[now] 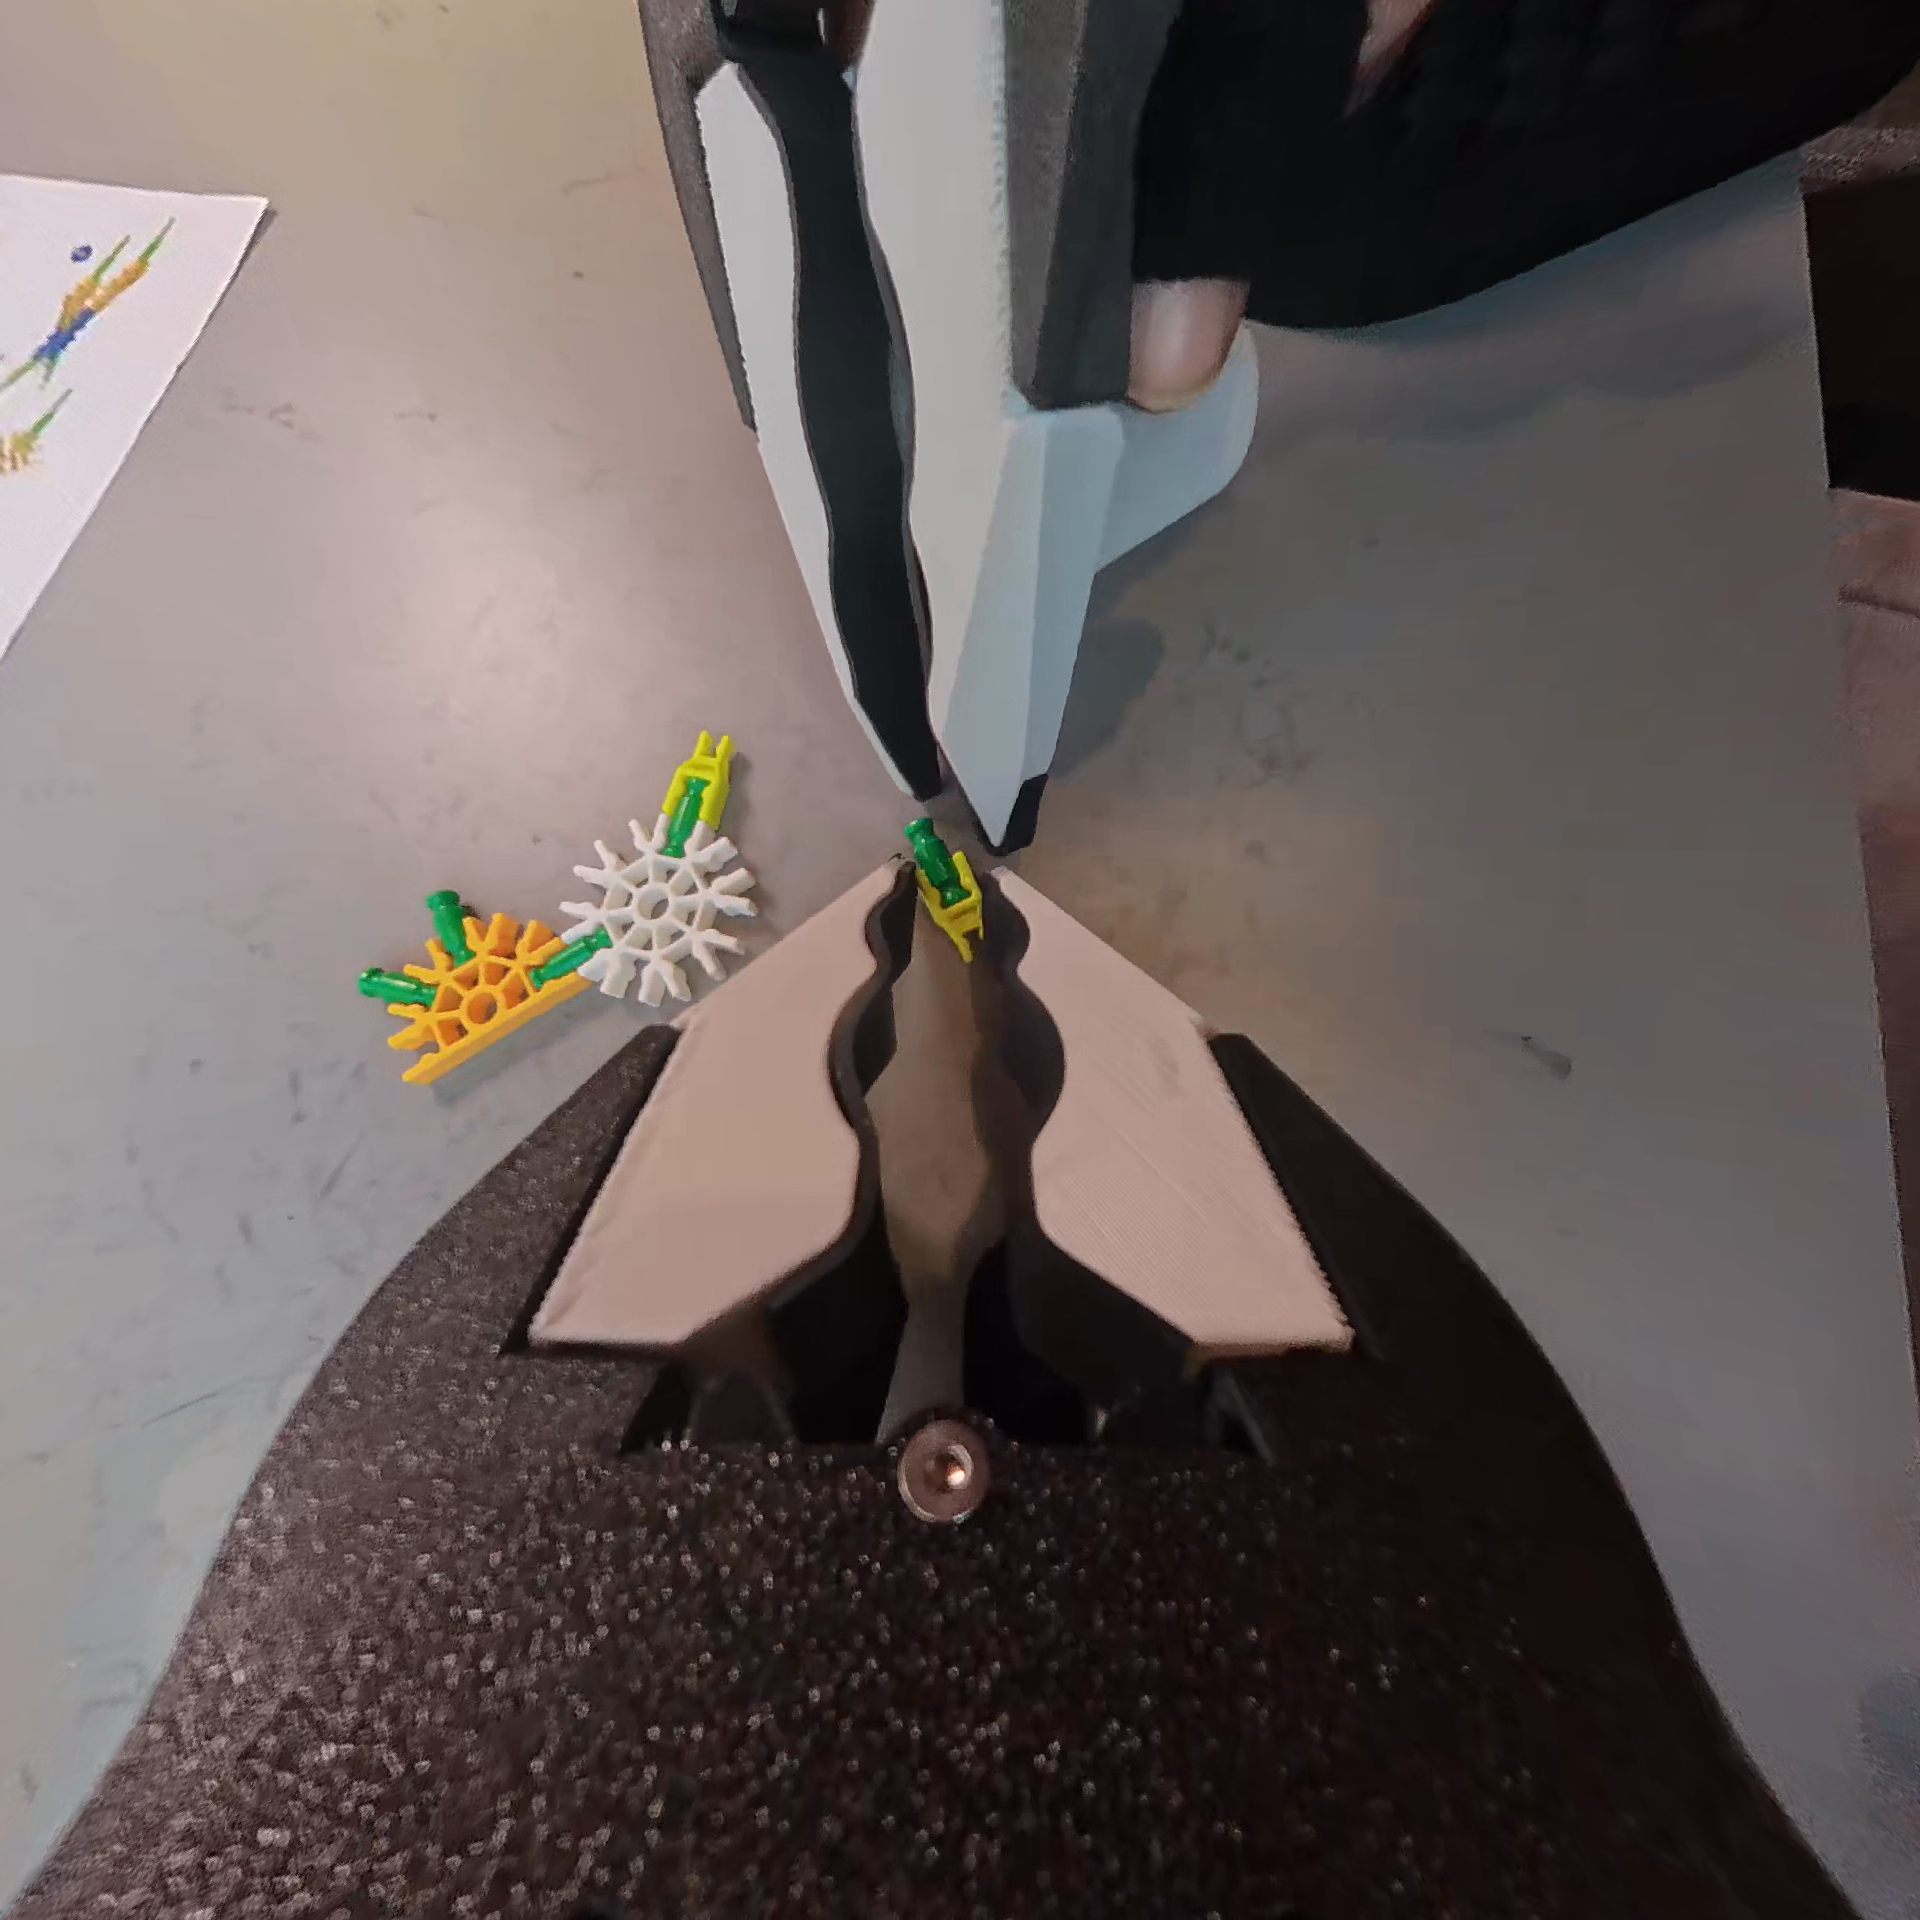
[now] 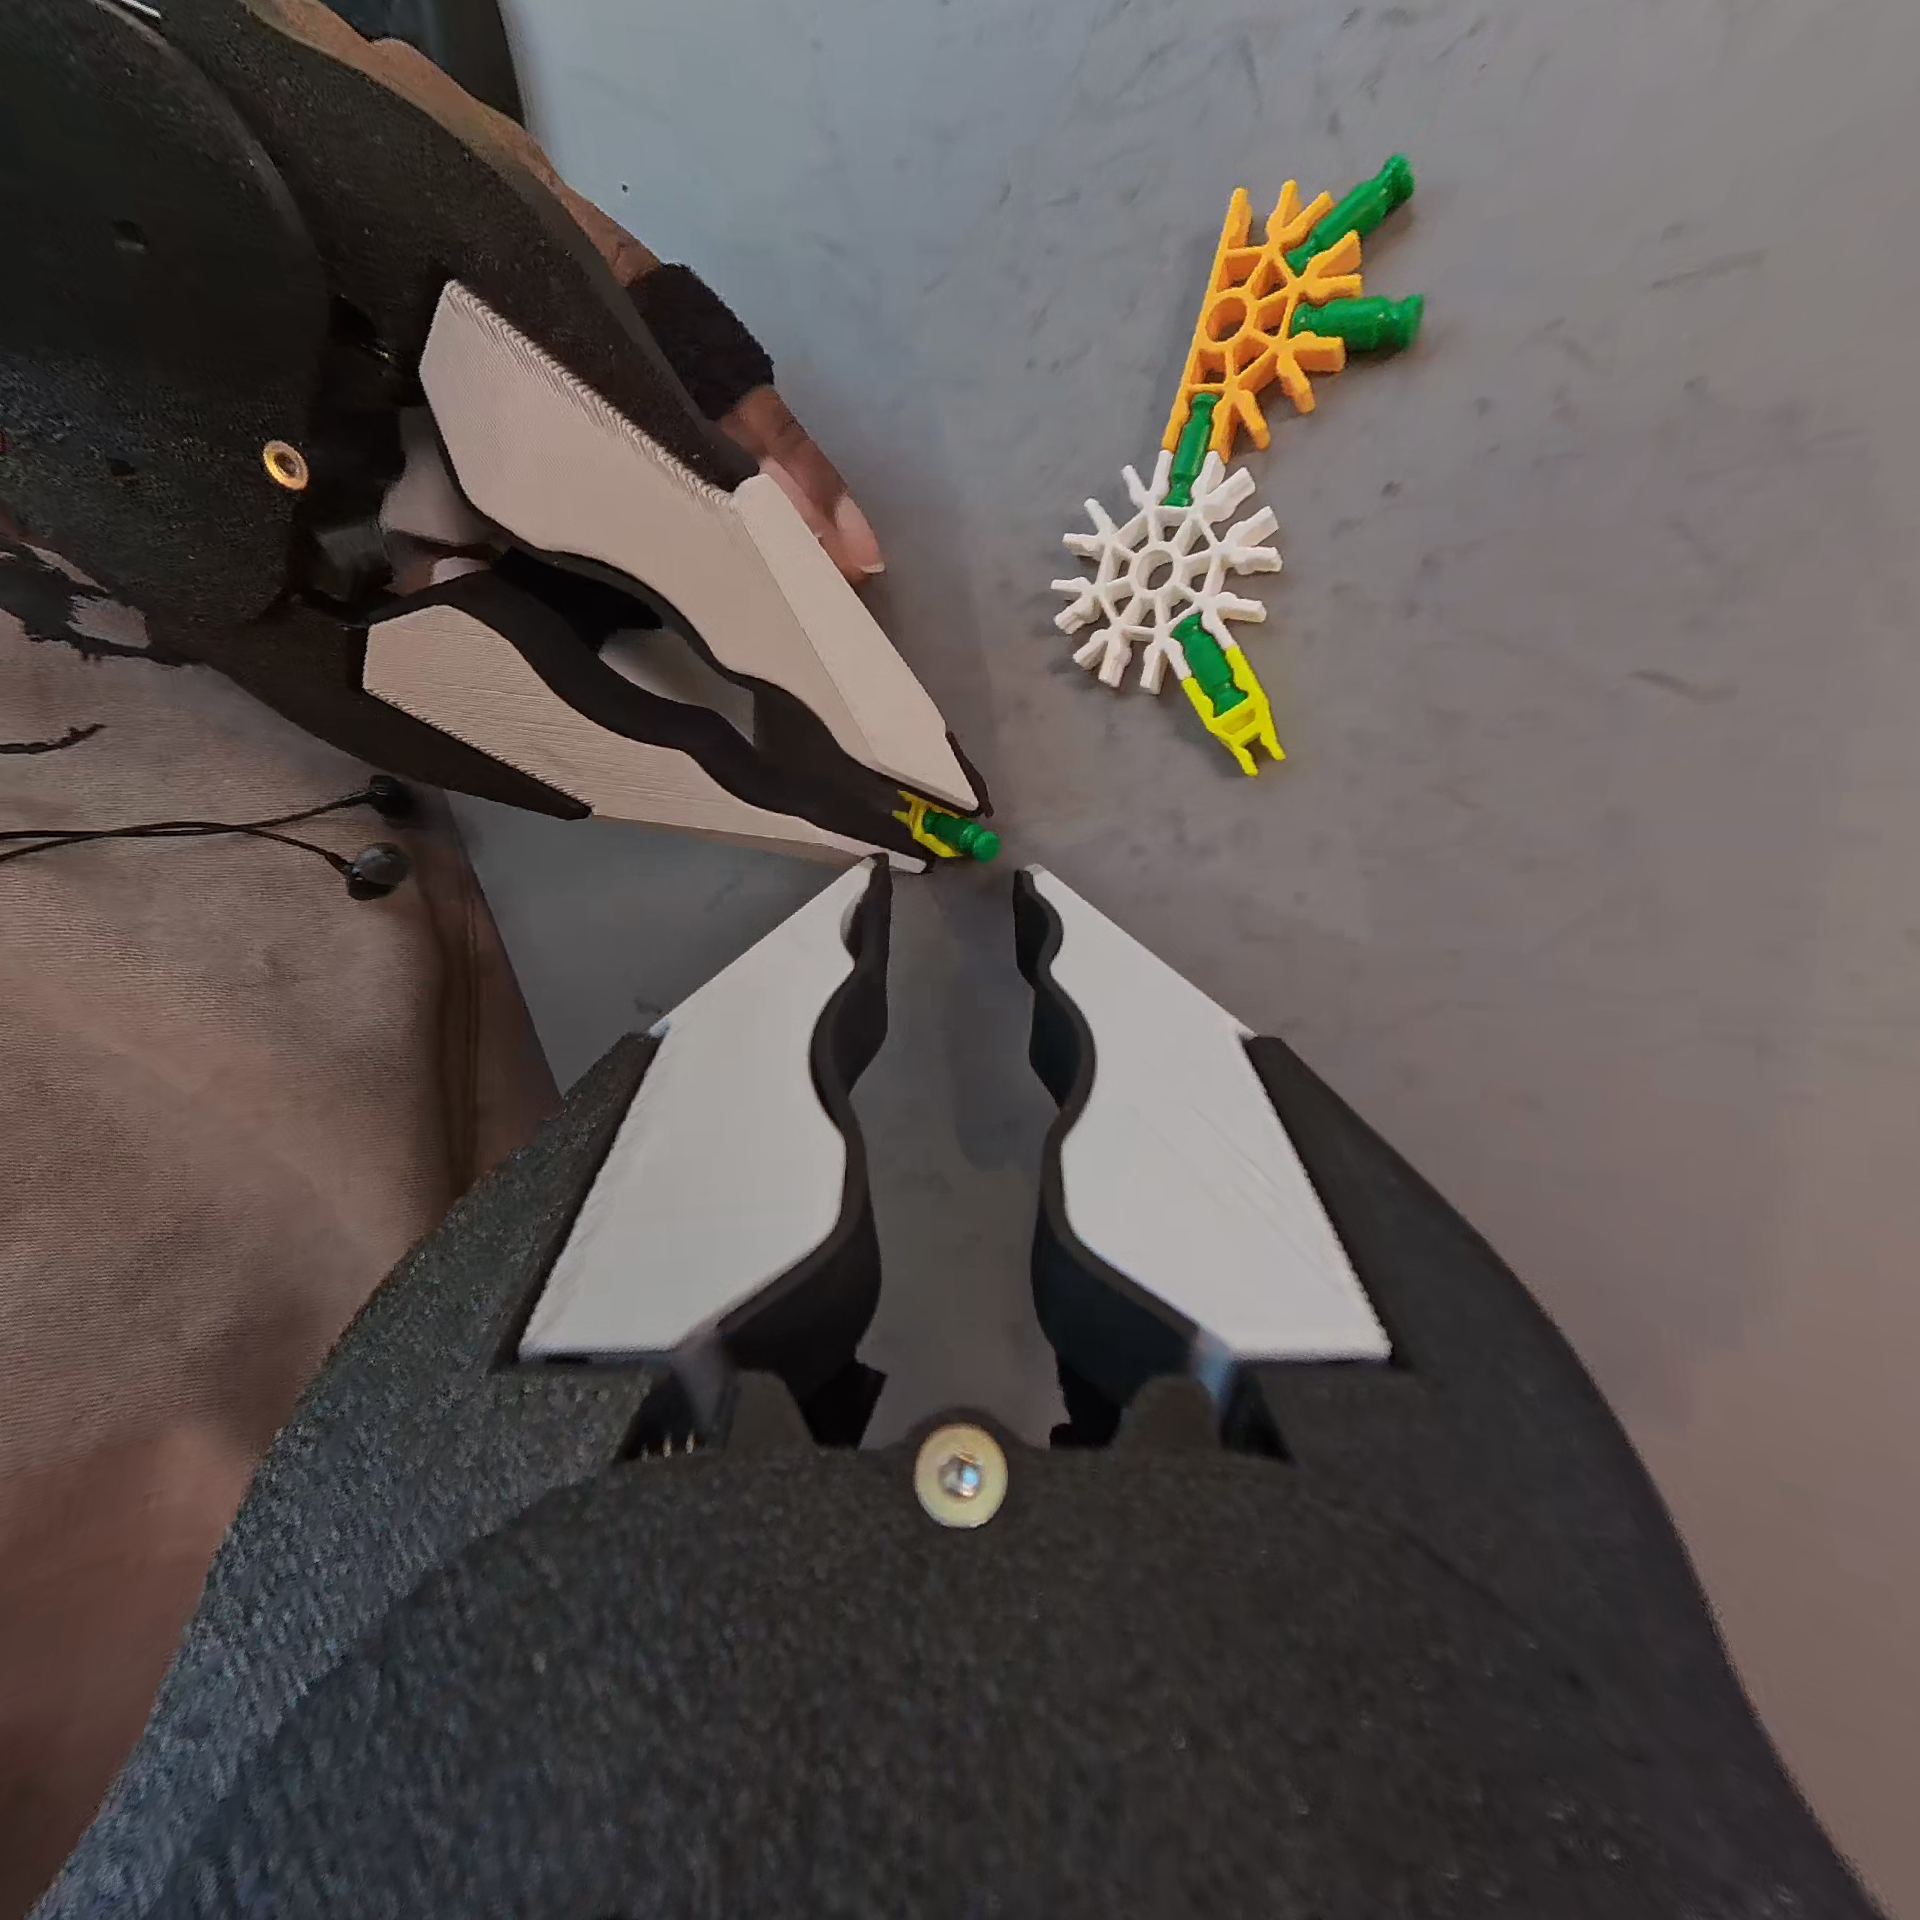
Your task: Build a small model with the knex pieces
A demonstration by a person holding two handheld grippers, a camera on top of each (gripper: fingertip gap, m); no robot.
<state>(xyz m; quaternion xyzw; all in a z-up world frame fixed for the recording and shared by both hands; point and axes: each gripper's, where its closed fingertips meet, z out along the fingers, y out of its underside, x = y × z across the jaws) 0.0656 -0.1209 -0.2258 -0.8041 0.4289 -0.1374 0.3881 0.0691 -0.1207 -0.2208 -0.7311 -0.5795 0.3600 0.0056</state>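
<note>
Pinching a yellow clip (image 1: 958, 906) with green rod, left gripper (image 1: 948, 871); just beside, right gripper (image 2: 951, 871) parted, empty.

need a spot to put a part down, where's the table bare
Bare grey table right of the right gripper, below the white snowflake connector. Crowded where the left gripper, clamping a yellow-green piece, meets it; printed sheet fills the far-left corner.

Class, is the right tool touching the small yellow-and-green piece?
Apart. The right wrist view shows the right tool open, with grey table between its fingertips and the piece.
</note>
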